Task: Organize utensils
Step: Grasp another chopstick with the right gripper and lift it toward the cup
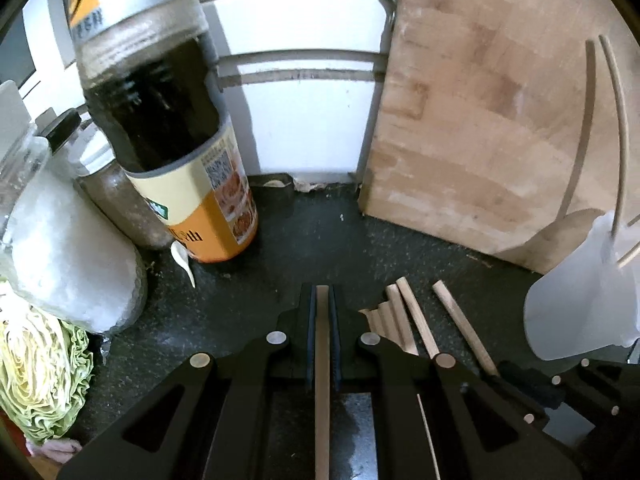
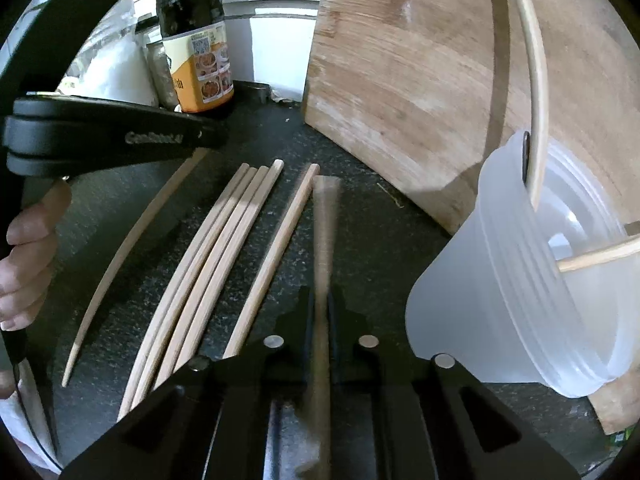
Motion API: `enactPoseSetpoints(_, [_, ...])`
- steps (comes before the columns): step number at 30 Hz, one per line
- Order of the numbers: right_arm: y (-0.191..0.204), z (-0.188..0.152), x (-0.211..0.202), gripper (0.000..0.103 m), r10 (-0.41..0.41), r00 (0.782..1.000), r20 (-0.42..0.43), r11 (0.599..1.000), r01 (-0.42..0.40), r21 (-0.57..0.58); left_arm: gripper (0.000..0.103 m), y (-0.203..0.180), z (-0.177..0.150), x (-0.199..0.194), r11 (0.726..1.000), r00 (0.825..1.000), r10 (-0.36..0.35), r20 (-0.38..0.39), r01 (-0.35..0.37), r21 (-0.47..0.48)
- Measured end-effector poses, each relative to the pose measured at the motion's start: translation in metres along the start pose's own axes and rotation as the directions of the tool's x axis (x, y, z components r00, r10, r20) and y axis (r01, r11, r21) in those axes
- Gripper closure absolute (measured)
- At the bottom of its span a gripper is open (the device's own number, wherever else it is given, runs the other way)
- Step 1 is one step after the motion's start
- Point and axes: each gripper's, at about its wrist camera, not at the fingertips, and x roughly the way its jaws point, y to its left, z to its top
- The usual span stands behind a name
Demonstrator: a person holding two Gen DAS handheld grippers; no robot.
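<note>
Each tool point(image 1: 322, 312) point(image 2: 322, 316) clamps a chopstick point(image 1: 322, 360) point(image 2: 325, 240) — lengthwise.

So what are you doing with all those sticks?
A person is tidying wooden chopsticks with a claw in each hand. The left claw is shut on one chopstick, and the right claw is shut on another chopstick. More loose chopsticks lie side by side on the dark counter. A frosted plastic cup by the wooden cutting board already holds a couple.

Right gripper point(image 2: 322, 300) chopstick point(image 2: 325, 216) motion-blurred; sauce bottle point(image 1: 160, 92) top cropped.
</note>
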Motion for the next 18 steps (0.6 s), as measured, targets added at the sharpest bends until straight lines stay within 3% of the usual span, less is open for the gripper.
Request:
enactPoseSetpoints(7, [-0.004, 0.001, -0.024, 0.095, 0.025, 0.997, 0.073, 0.999, -0.027, 0.022, 0.097, 0.01, -0.002, -0.018, 0.999, 0.999, -0.024, 0.043, 0.025, -0.034])
enactPoseSetpoints(11, [-0.023, 0.0, -0.068, 0.095, 0.084, 0.973, 0.217, 0.99, -0.107, 0.096, 0.097, 0.018, -0.002, -0.05, 0.997, 0.988, -0.059, 0.145, 0.067, -0.048])
enactPoseSetpoints(15, [-0.043, -0.005, -0.119, 0.095, 0.155, 0.892, 0.425, 0.967, -0.225, 0.121, 0.097, 0.026, -0.005, -0.089, 0.989, 0.949, -0.131, 0.288, 0.147, -0.035])
enactPoseSetpoints(16, [-0.052, -0.008, -0.135, 0.095, 0.169, 0.856, 0.488, 0.956, -0.262, 0.129, 0.097, 0.025, -0.006, -0.1, 0.987, 0.934, -0.145, 0.326, 0.158, -0.014])
enactPoseSetpoints(17, [-0.058, -0.01, -0.145, 0.095, 0.172, 0.834, 0.525, 0.95, -0.281, 0.135, 0.097, 0.022, -0.008, -0.111, 0.985, 0.919, -0.162, 0.359, 0.171, 0.009])
enactPoseSetpoints(18, [-0.069, -0.015, -0.159, 0.095, 0.169, 0.793, 0.585, 0.94, -0.308, 0.144, 0.097, 0.018, -0.009, -0.122, 0.981, 0.901, -0.189, 0.391, 0.192, 0.033])
